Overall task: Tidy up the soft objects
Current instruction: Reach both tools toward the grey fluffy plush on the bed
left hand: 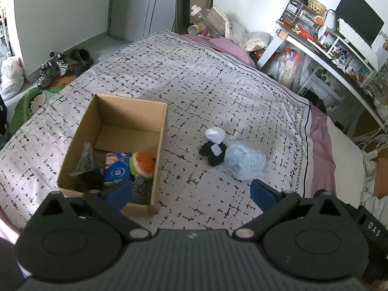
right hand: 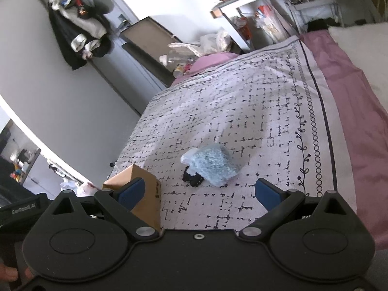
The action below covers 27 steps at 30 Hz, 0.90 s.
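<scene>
A patterned bedspread (left hand: 218, 84) covers the bed; a cluttered desk (left hand: 339, 55) stands beside it. The blue bundle (left hand: 245, 161) touches a black item (left hand: 213, 154) near the box (left hand: 84, 131). Only the left view shows the box's contents, a plush (left hand: 143, 163) among them. Both grippers (left hand: 190, 194) (right hand: 200, 195) hover empty, fingers spread.

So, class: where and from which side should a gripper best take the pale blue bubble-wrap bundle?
Probably from above, across the bubble-wrap bundle at its free right half: it lies as a soft rounded heap on the bed, and the black item touches its left side.
</scene>
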Available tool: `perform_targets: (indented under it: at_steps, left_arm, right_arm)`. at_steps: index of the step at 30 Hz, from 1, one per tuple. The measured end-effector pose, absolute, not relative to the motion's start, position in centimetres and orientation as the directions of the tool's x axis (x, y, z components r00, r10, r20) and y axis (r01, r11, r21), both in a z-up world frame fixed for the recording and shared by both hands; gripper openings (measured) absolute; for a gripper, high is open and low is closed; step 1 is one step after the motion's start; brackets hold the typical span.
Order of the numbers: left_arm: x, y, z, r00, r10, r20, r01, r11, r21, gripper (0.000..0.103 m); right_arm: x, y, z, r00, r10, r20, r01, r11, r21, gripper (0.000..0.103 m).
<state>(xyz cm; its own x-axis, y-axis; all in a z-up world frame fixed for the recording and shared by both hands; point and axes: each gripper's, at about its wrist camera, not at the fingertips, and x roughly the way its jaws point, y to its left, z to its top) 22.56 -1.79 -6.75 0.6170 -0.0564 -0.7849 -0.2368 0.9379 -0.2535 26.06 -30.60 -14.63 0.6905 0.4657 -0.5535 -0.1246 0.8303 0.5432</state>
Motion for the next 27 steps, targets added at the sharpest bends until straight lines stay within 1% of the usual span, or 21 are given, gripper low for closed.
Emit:
perform_targets:
  at_steps: [10, 15, 17, 22, 25, 27]
  left_arm:
    - [25.5, -3.4, -8.2, 0.613, -0.073, -0.786, -0.224, 0.939, -0.262, 0.102]
    - [27.0, -4.3, -9.1, 0.611, -0.072, -0.789, -0.215, 0.944, -0.252, 0.101]
    - [27.7, -4.6, -9.3, 0.617, -0.069, -0.784, -0.211, 0.945, -0.249, 0.1]
    - [29.3, -5.4, -10.0, 0.633, -0.073, -0.771, -0.194, 0.949, -0.249, 0.099]
    - [30.3, -5.8, -10.6, 0.634, -0.088, -0.768, -0.186, 0.947, -0.262, 0.098]
    - [31.0, -6.0, -11.1, 0.633, -0.109, -0.767, -0.182, 0.941, -0.284, 0.094]
  right_arm:
    - [28.4, -31.8, -16.9, 0.676, 0.49, -0.551, -0.059, 0.781, 0.622, 0.097]
    - [29.7, -31.9, -17.9, 0.669, 0.487, -0.561, -0.037, 0.776, 0.63, 0.097]
    - [30.2, -32.0, -18.3, 0.669, 0.482, -0.565, -0.019, 0.772, 0.635, 0.096]
    - [31.4, -31.9, -19.4, 0.64, 0.512, -0.573, -0.025, 0.759, 0.65, 0.077]
    - [32.4, -31.7, -20.4, 0.618, 0.516, -0.593, -0.009, 0.759, 0.65, 0.069]
    - [32.9, -31.8, -20.9, 0.612, 0.519, -0.597, 0.002, 0.753, 0.658, 0.066]
